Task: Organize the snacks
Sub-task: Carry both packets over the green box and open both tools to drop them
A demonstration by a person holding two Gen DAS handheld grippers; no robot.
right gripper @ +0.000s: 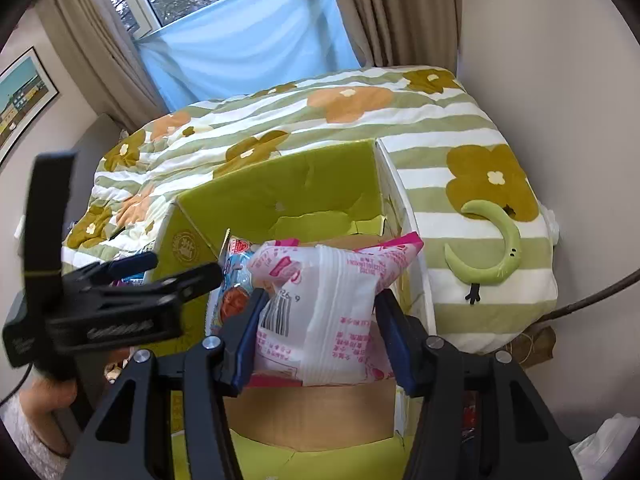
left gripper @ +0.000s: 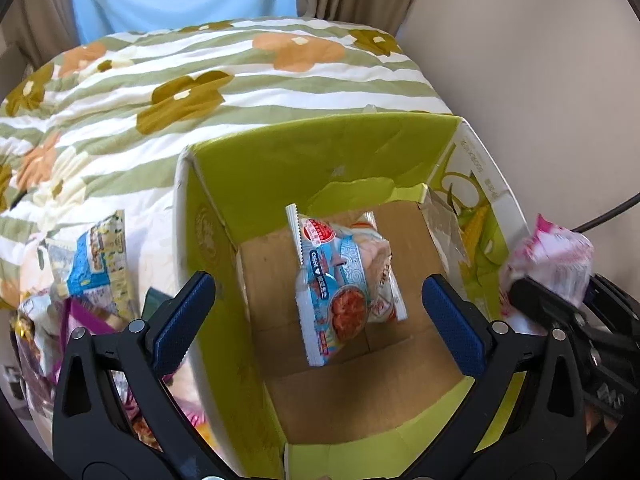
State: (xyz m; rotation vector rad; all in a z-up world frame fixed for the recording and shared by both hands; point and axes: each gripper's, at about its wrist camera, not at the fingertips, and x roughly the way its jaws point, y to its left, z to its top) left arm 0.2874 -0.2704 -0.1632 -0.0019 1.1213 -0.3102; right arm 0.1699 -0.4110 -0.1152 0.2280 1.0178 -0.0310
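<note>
An open cardboard box [left gripper: 280, 168] with green inner walls stands on the bed. A blue snack packet [left gripper: 340, 288] with a picture of red food lies inside, over another pale packet. My left gripper [left gripper: 320, 284] hangs above the box mouth, jaws wide open and nothing between the blue pads. My right gripper [right gripper: 322, 300] is shut on a pink-and-white snack packet [right gripper: 320, 292], held over the box's [right gripper: 280, 192] near right part. The left gripper [right gripper: 180, 266] shows at the left of the right wrist view, and the pink packet [left gripper: 552, 256] at the right edge of the left wrist view.
Several loose snack packets [left gripper: 92, 264] lie on the flowered quilt [left gripper: 200, 80] left of the box. A green crescent toy [right gripper: 500, 248] rests on the quilt to the right. A wall runs close on the right, and a white bag [right gripper: 608, 440] lies low there.
</note>
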